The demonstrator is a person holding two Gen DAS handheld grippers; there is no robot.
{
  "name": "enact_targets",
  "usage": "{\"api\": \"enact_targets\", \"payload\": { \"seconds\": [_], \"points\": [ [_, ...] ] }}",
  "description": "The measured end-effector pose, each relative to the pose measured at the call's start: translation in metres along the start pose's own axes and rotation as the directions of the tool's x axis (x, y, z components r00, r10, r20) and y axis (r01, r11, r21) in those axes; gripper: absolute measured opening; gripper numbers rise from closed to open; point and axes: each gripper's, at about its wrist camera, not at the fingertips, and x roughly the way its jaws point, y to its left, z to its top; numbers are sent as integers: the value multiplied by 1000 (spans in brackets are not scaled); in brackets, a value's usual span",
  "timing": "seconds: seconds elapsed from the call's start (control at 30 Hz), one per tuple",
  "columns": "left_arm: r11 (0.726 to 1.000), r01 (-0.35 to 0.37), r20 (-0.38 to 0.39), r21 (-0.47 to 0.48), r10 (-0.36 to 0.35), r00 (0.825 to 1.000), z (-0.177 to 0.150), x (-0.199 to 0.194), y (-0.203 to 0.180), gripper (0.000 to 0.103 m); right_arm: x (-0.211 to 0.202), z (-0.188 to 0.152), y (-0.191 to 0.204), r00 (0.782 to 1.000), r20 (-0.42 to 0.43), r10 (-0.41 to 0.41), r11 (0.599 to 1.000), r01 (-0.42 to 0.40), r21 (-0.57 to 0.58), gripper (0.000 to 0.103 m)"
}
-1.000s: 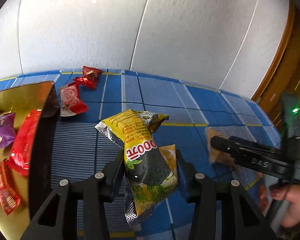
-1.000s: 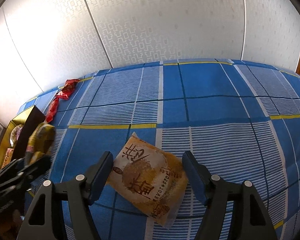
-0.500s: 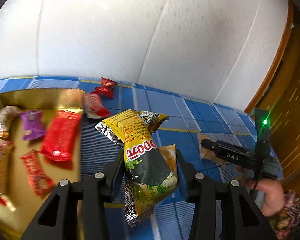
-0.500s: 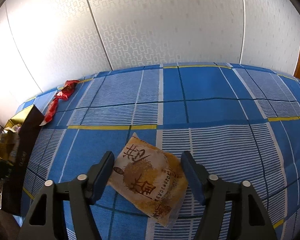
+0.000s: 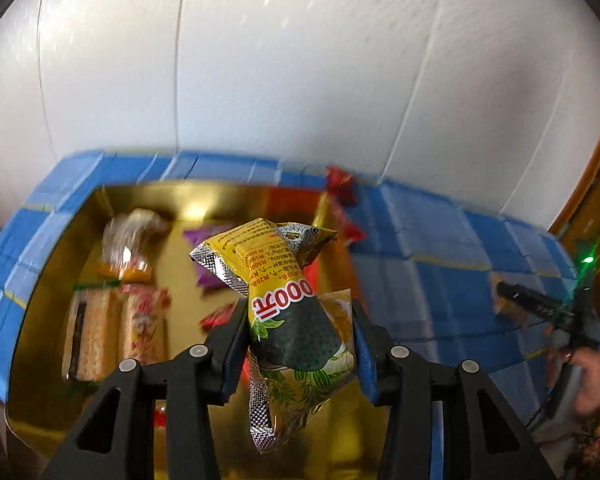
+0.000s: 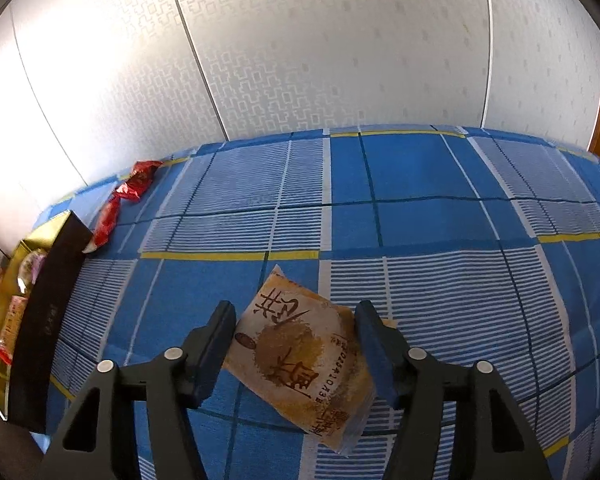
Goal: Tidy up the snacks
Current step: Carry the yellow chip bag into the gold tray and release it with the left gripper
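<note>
Pinching a yellow snack packet (image 5: 296, 316), left hand-held gripper (image 5: 300, 344); right hand-held gripper (image 6: 296, 344) opening around tan pastry packet (image 6: 300, 364).

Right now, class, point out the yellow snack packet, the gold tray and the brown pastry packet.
yellow snack packet (image 5: 300, 320): left wrist view, on its dark printed middle.
gold tray (image 5: 44, 320): left wrist view, on its bare left wall.
brown pastry packet (image 6: 300, 352): right wrist view, on its printed face.
</note>
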Motion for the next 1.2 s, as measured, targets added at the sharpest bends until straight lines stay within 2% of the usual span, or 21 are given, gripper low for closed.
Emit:
{"api": "enact_targets", "payload": {
  "seconds": [0.07, 0.13, 0.33, 0.4, 0.53, 0.6, 0.67, 0.8, 0.83, 0.9, 1.0, 1.2],
  "points": [
    [1000, -2, -35, -16, 2, 999, -5, 6, 11, 47, 0, 0, 4, 999, -2, -46, 999, 46, -27, 74],
    [1000, -17, -55, -22, 16, 998, -10, 9, 19, 47, 0, -1, 6, 997, 3, -73, 996, 73, -44, 75],
    [995, -81, -105, -54, 75, 992, -18, 24, 43, 47, -1, 1, 1, 997, -7, -82, 996, 82, -19, 80],
    [995, -80, -125, -66, 71, 990, -18, 28, 46, 47, -1, 0, -1, 997, -11, -75, 997, 74, -4, 81],
    [995, -92, -127, -24, 89, 988, -23, 28, 46, 48, -2, -1, -5, 998, -20, -56, 998, 56, 25, 83],
    [995, -97, -112, -15, 95, 989, -26, 29, 47, 49, -2, -1, -7, 998, -24, -52, 998, 53, 42, 83],
    [997, -70, -98, -42, 66, 993, -29, 25, 50, 52, -2, -1, -8, 999, -23, -45, 997, 46, 54, 84],
    [999, -1, 13, -54, 1, 1000, -28, 8, 48, 81, -7, -1, -17, 1000, -9, -4, 995, 5, 104, 85],
    [997, 40, 39, -64, -37, 999, -29, 5, 48, 83, -7, -2, -20, 1000, -11, 2, 993, -1, 121, 88],
    [996, 59, 47, -74, -56, 997, -30, 4, 49, 83, -4, -5, -29, 999, -34, 36, 984, -29, 177, 93],
    [998, 5, 38, -60, -3, 999, -33, 8, 46, 83, -5, -6, -26, 998, -28, 50, 987, -45, 157, 93],
    [999, -45, 115, -16, 46, 992, -31, -1, 38, 83, 1, -10, -2, 999, -38, -30, 998, 32, 47, 93]
  ]
}}
